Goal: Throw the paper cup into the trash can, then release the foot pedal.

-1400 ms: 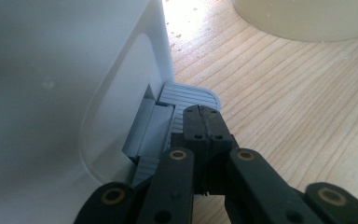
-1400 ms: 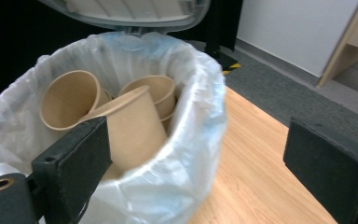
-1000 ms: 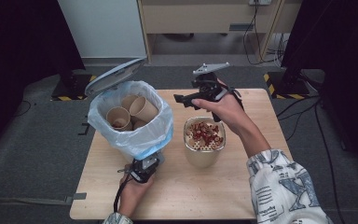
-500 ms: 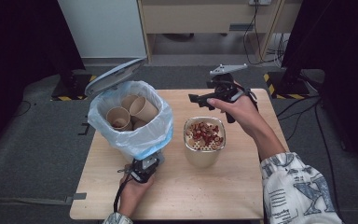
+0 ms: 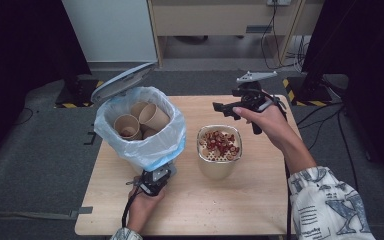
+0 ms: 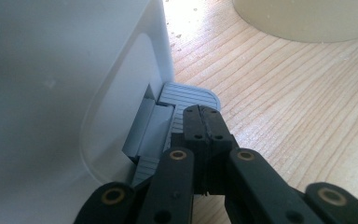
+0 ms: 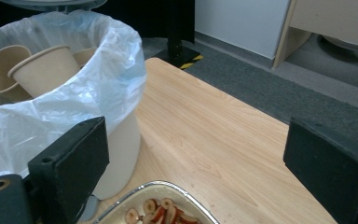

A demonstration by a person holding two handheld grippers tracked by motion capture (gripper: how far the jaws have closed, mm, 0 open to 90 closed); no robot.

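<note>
Wooden table (image 5: 260, 200), light grain, standing on grey carpet. On it: white pedal bin (image 5: 145, 150) lined with a pale blue bag, toward the left edge; a beige tub (image 5: 219, 167) of red and pale pieces, near the middle.

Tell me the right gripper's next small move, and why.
Probably lower the right gripper to the rim of the food container: its fingers have just been opening with nothing between them, while the shut left gripper presses the pedal and the bin lid stands open.
</note>
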